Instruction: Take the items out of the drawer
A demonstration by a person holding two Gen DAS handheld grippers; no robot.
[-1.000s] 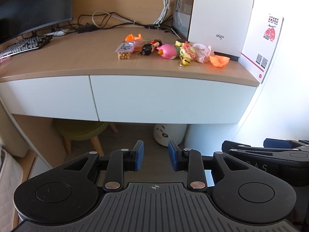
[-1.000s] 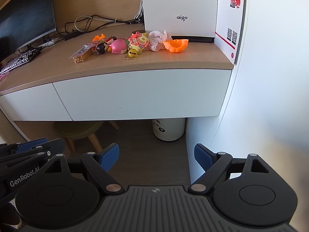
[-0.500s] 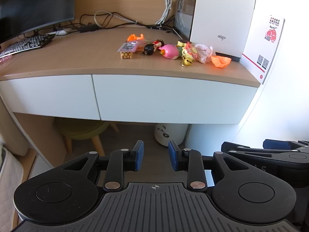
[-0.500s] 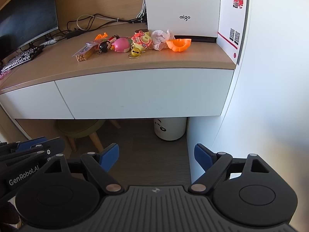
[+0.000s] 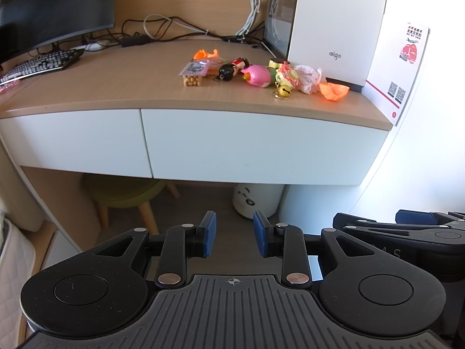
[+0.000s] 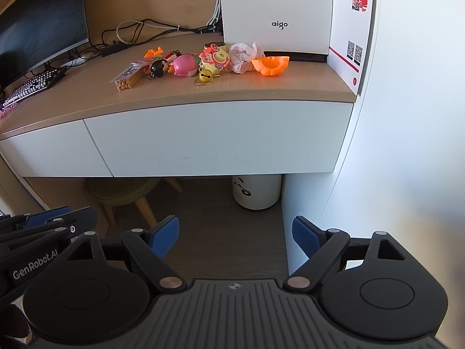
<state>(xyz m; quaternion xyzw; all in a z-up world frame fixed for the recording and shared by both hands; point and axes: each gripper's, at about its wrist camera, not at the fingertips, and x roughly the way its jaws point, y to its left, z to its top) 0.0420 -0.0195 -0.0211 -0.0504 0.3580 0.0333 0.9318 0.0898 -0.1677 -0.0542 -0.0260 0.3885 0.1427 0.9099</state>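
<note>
The wide white drawer [image 5: 261, 148] under the wooden desk top is closed, seen also in the right wrist view as the drawer [image 6: 218, 139]. Small toys lie in a row on the desk: a packet of sticks [image 5: 193, 72], a black-headed doll [image 5: 229, 69], a pink toy [image 5: 257, 76], a yellow bell [image 5: 282, 91] and an orange half shell [image 5: 334, 90]. My left gripper [image 5: 234, 235] hangs well in front of the drawer, open with a narrow gap and nothing in it. My right gripper [image 6: 234, 235] is beside it, open wide and empty.
A second closed drawer [image 5: 72, 139] is to the left. A white computer case [image 5: 334, 23], a monitor [image 5: 52, 8], a keyboard [image 5: 40, 64] and cables stand on the desk. Under the desk are a green stool [image 5: 125, 195] and a white bin [image 5: 257, 200]. A white wall [image 6: 407, 116] closes the right side.
</note>
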